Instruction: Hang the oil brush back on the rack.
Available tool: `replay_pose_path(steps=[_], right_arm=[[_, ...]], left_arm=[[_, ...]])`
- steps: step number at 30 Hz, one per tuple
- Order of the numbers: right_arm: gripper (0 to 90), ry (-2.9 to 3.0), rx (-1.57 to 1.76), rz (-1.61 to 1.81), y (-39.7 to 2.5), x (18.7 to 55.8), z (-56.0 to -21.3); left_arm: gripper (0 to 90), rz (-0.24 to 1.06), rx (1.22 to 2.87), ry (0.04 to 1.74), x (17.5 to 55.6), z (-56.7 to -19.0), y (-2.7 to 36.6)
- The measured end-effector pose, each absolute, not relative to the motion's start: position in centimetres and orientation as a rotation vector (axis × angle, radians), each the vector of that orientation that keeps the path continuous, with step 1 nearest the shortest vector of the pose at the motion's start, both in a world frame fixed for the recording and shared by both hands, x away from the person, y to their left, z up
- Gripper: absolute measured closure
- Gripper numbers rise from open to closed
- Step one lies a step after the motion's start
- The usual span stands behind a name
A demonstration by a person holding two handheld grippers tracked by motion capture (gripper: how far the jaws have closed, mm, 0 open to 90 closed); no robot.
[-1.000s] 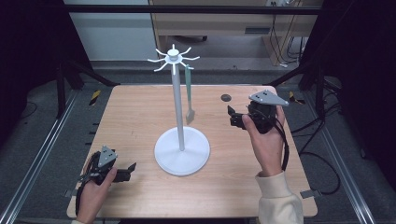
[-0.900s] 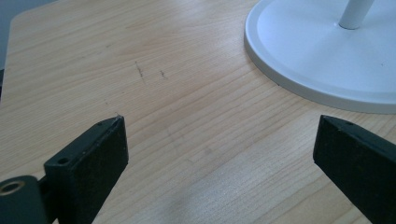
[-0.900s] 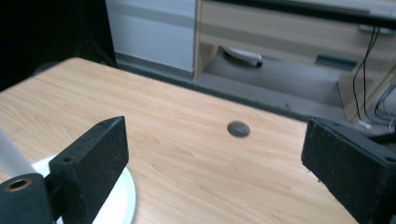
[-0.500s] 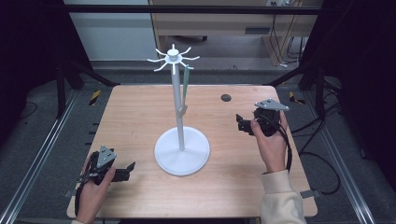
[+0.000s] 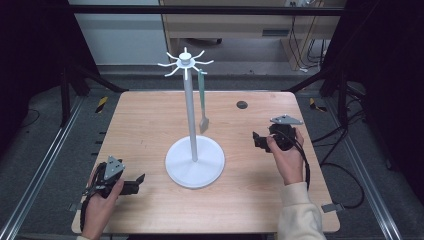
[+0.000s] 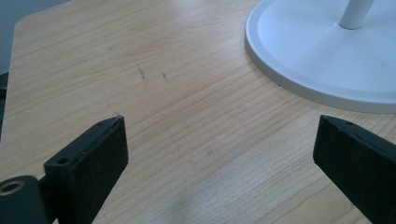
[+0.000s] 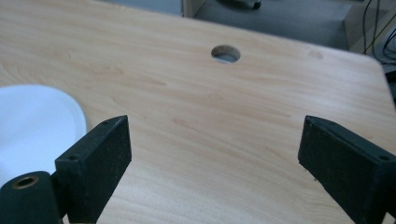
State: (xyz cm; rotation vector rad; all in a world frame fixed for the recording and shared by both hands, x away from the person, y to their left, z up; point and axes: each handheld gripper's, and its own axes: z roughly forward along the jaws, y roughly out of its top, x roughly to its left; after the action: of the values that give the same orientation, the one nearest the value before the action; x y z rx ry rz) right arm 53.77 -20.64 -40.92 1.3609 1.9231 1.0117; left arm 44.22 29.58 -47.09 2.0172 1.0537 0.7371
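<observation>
A white stand (image 5: 194,161) with a tall pole and hooked arms at its top rises from a round base in the middle of the wooden table (image 5: 150,120). A green spatula (image 5: 202,102) hangs from one hook, just right of the pole. My left gripper (image 5: 137,183) rests low near the table's front left corner, open, jaws empty and pointing toward the stand's base (image 6: 322,56). My right gripper (image 5: 257,141) sits to the right of the base, open with nothing between its jaws. The edge of the base (image 7: 37,126) lies at the left of the right gripper view.
A round cable hole (image 5: 242,104) pierces the table at the back right; it lies ahead of the jaws as the hole (image 7: 225,53) in the right gripper view. Metal rails run along both sides of the table. Black cables trail on the floor at the right.
My right gripper has come down and toward the front, from the back right to beside the stand's base. The left gripper has stayed put.
</observation>
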Motion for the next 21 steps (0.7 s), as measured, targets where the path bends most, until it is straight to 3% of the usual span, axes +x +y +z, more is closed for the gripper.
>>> replay_pose_path(steps=[21], right_arm=[[11.7,2.084,1.325,0.989,-18.3,54.6,-46.8]], left_arm=[[2.8,0.741,2.020,1.044,44.2,-47.1,29.5]])
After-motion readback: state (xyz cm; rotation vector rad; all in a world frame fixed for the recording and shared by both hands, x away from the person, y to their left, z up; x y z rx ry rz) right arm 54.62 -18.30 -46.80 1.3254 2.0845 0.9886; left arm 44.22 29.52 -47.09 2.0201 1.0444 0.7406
